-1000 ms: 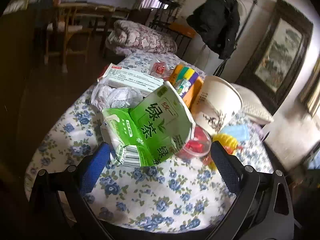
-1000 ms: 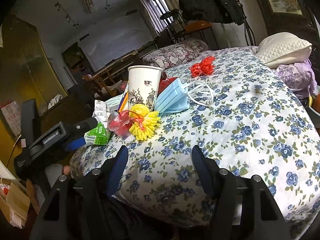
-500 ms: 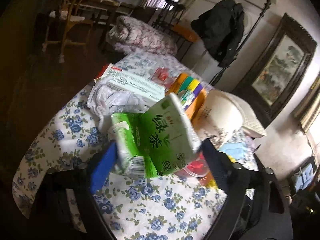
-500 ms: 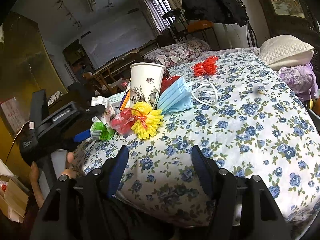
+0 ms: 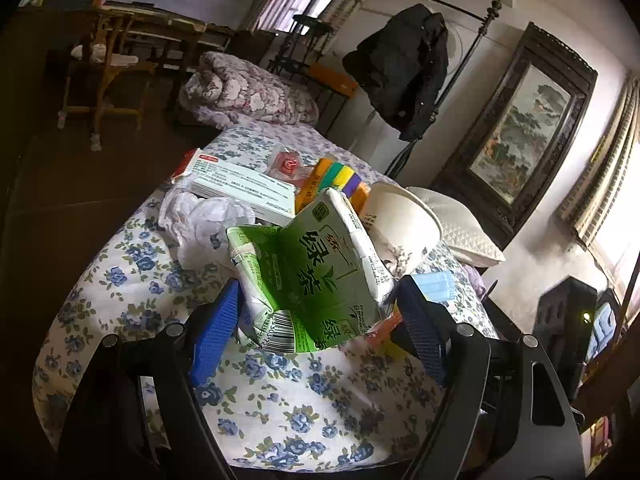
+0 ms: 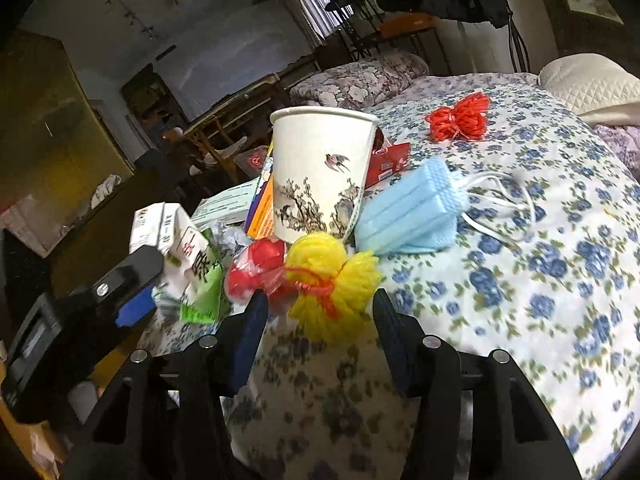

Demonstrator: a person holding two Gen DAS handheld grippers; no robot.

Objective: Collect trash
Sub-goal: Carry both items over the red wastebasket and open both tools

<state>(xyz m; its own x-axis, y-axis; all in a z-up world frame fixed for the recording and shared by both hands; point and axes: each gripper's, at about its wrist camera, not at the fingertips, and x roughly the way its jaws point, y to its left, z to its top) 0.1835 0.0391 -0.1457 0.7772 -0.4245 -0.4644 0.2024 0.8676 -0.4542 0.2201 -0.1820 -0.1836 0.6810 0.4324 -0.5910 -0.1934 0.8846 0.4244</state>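
A crushed green tea carton (image 5: 316, 280) lies on the floral bed cover (image 5: 304, 412). My left gripper (image 5: 316, 332) is open, its blue fingers on either side of the carton's near end. The carton also shows in the right wrist view (image 6: 192, 268), with the left gripper (image 6: 132, 304) at it. My right gripper (image 6: 316, 320) is open, its fingers flanking a yellow yarn bundle (image 6: 332, 284) tied to a red bundle (image 6: 256, 268). Behind stand a white paper cup (image 6: 320, 176) and a blue face mask (image 6: 408, 212).
Behind the carton lie crumpled white tissue (image 5: 204, 220), a white medicine box (image 5: 240, 188) and a colourful packet (image 5: 336, 176). A red yarn bundle (image 6: 460, 116) lies farther back. A white pillow (image 6: 592, 80) sits at the right. The cover's edge drops off at the left.
My left gripper has moved in so that its fingers flank the carton. My right gripper has moved forward to the yellow bundle.
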